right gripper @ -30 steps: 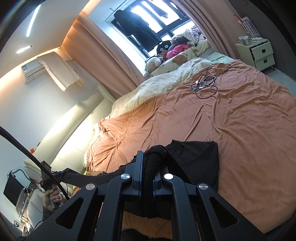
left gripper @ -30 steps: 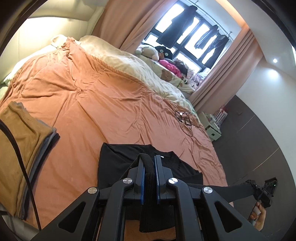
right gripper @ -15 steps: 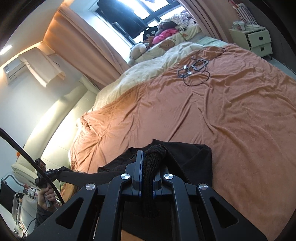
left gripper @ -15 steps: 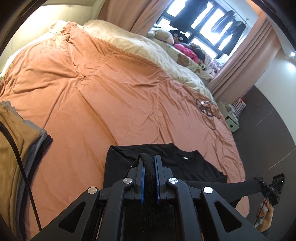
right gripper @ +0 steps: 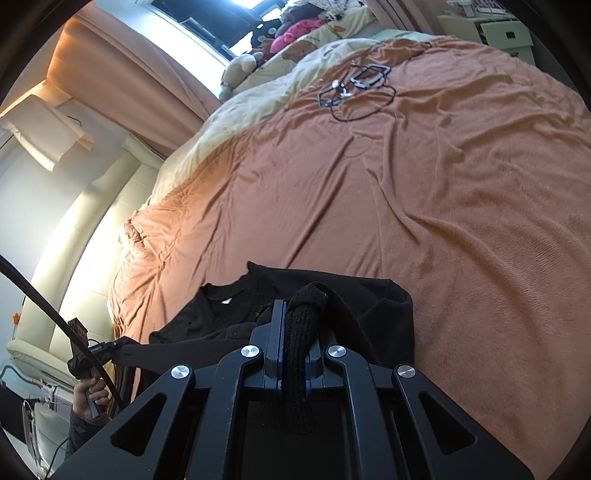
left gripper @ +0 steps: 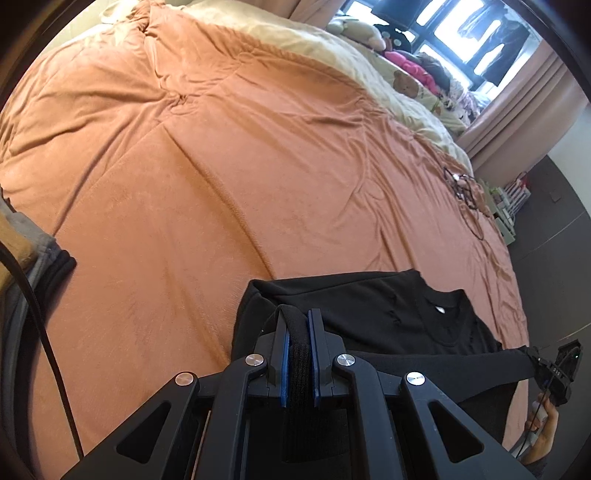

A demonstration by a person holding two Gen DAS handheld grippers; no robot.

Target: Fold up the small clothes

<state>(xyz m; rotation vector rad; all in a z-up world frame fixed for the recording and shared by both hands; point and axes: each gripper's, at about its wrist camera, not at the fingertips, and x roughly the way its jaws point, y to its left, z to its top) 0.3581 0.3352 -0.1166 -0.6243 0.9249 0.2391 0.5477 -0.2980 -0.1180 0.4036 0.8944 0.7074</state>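
Observation:
A black knit top [left gripper: 388, 317] lies partly spread on the orange bedspread [left gripper: 258, 166], neckline and white label facing up. My left gripper [left gripper: 298, 321] is shut on a ribbed edge of the black top at one side. My right gripper [right gripper: 295, 314] is shut on the ribbed edge at the other side [right gripper: 306, 295]. A taut band of black fabric stretches between the two grippers. In the left wrist view the right gripper [left gripper: 557, 369] shows at the far right with a hand under it. In the right wrist view the left gripper [right gripper: 79, 343] shows at the lower left.
A stack of folded clothes [left gripper: 22, 251], tan, grey and black, sits at the left edge of the bed. Tangled black cables [right gripper: 354, 85] lie on the far part of the bedspread. Stuffed toys [left gripper: 406, 70] line the window side. A white drawer unit [right gripper: 495, 29] stands beyond the bed.
Both grippers have come down and forward toward the bed, still holding the black top. More of the top now lies spread on the bedspread, and the neckline has come into view.

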